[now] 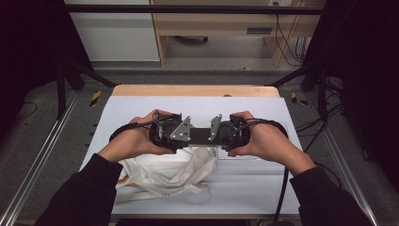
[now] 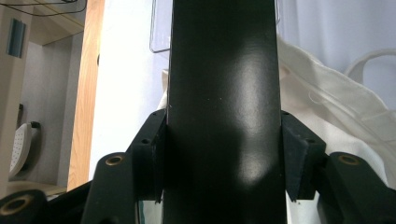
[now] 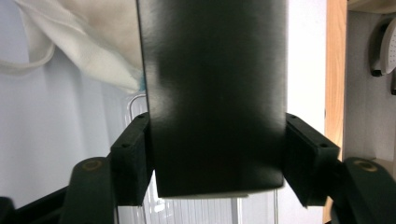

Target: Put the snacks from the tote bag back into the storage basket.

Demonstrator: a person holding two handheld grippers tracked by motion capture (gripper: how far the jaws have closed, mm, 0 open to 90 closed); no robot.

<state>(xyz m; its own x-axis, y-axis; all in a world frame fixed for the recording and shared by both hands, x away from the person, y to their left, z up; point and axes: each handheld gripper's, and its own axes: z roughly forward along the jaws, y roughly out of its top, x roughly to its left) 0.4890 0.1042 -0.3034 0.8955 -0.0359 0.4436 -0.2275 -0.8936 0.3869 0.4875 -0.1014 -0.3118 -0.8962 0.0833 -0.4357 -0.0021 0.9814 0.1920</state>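
Black box (image 1: pixel 199 135) being held level between both grippers above the table (image 1: pixel 141 101), left gripper (image 2: pixel 223 158) clamping one end, right gripper (image 3: pixel 217 161) pinching the other, no legible markings showing, white cloth bag (image 1: pixel 164 172) lying beneath, clear tray (image 2: pixel 161 28) sitting beyond.

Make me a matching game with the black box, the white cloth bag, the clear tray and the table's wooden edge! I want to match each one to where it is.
Things:
1. black box
2. white cloth bag
3. clear tray
4. wooden edge

Places:
A. along the far side of the table
B. lying crumpled on the near part of the table
C. between the jaws of both grippers
D. under the right hand, beside the bag

Pairs: 1-C, 2-B, 3-D, 4-A
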